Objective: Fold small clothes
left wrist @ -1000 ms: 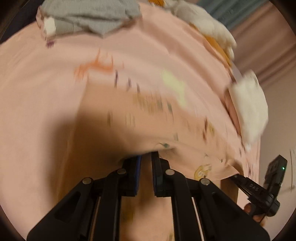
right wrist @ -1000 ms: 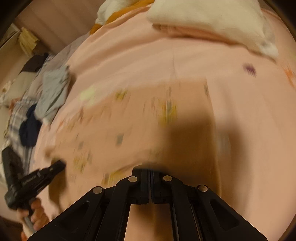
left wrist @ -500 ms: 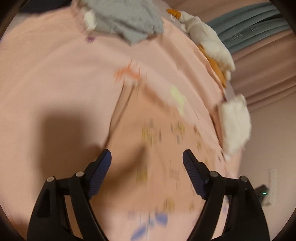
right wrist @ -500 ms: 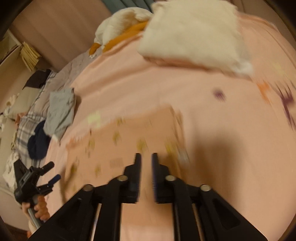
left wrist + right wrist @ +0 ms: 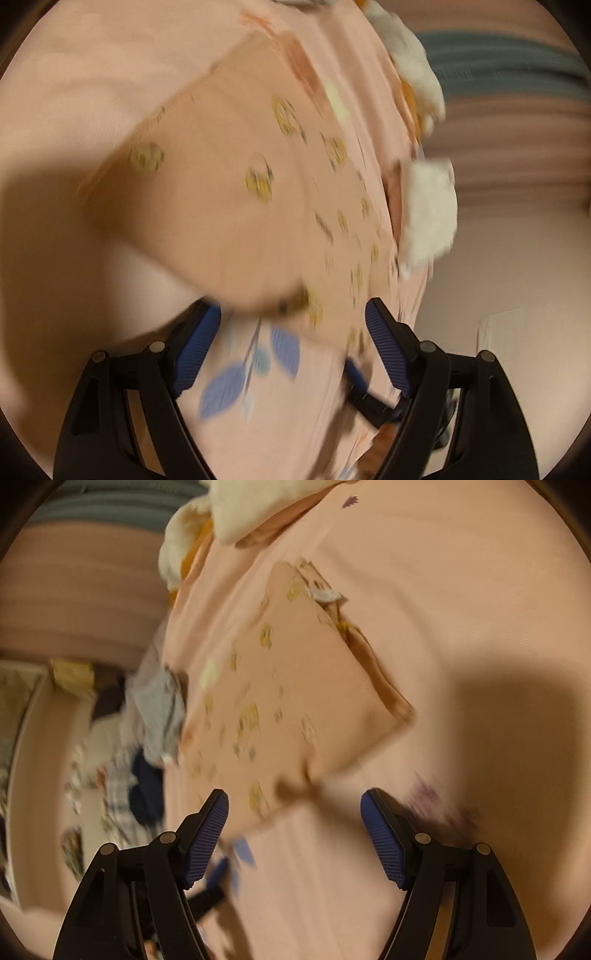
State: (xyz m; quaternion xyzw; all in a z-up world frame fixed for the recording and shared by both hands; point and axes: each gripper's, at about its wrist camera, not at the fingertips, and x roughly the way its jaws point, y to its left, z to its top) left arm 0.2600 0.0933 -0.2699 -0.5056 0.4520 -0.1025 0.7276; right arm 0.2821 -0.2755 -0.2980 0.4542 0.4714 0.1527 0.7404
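Folded pink garment lies flat on the bed. Left hand-held gripper: jaws wide, empty. Right hand-held gripper: jaws opening, nothing between them.

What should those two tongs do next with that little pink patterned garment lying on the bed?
Probably reach for the near edge of the pink garment again for another fold. Both the left tongs and the right tongs are empty, the right ones opening wider; the garment lies as a folded panel on the pink bedspread, its near corner lumpy rather than flat. Whether it needs another fold is hard to judge through the blur.
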